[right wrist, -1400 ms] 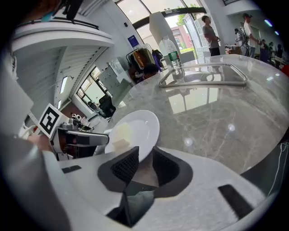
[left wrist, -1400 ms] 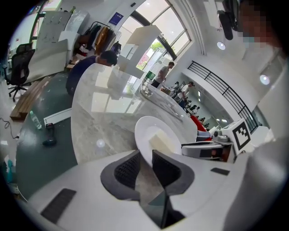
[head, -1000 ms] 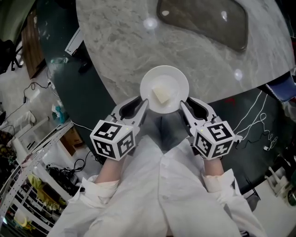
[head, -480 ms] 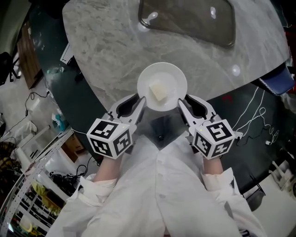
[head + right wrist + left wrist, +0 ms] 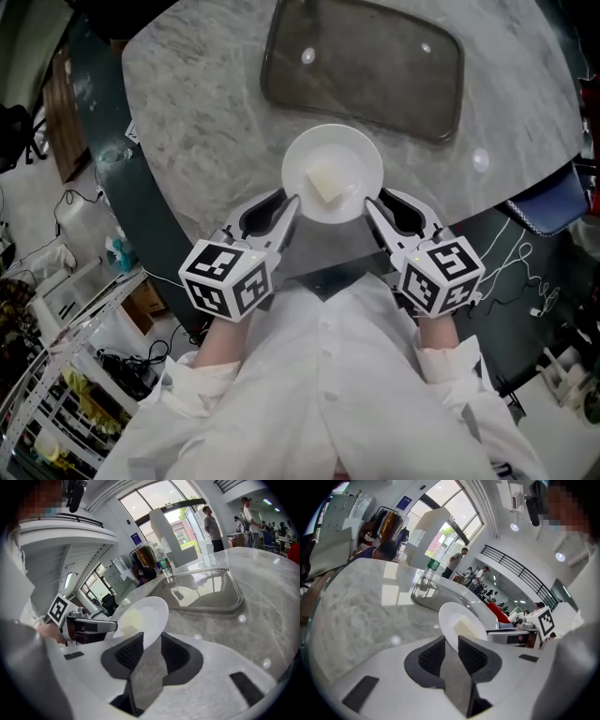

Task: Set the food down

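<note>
Food (image 5: 327,182): one pale, blocky piece, lying slightly off centre on a round white plate (image 5: 333,141).

Plate: carried between your two claws, over the near part of the grey marbled table (image 5: 206,112). It cannot be told whether its base touches the tabletop.

Left claw (image 5: 287,208): your jaws are closed on the plate's left rim, which is pinched between the dark ribbed pads (image 5: 430,656). It grips nothing else.

Right claw (image 5: 373,208): your jaws are clamped on the opposite rim in the same way, parted only by the edge of the plate.

Tray (image 5: 366,66): dark, shallow, a rounded rectangle. It sits on the table just beyond the plate and apart from it, with ceiling lights reflected in its surface.

Sleeves (image 5: 202,382): white, reaching to your wrists behind both claws.
</note>
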